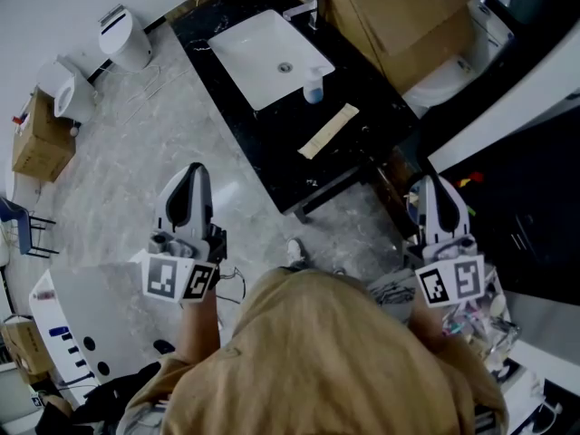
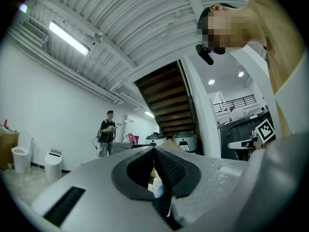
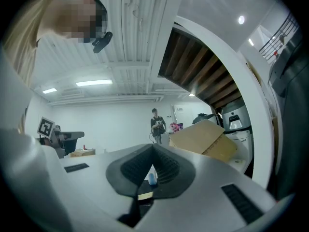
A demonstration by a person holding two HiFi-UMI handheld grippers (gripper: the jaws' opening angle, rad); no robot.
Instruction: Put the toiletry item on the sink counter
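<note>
A small white toiletry bottle with a pale blue band (image 1: 313, 90) stands on the black sink counter (image 1: 272, 143), at the right edge of the white basin (image 1: 269, 56). The same bottle shows small through the gap under the jaws in the left gripper view (image 2: 157, 185) and in the right gripper view (image 3: 152, 179). My left gripper (image 1: 193, 172) hangs over the floor, short of the counter's near edge, its jaws shut and empty (image 2: 154, 149). My right gripper (image 1: 433, 184) is off the counter's right corner, also shut with nothing in it (image 3: 153, 146).
A flat cardboard strip (image 1: 328, 130) lies on the counter near the bottle. A large cardboard box (image 1: 399, 16) stands behind the counter's right end. Two toilets (image 1: 127, 39) and cardboard boxes (image 1: 41, 139) sit at the far left. A person (image 2: 107, 132) stands far off.
</note>
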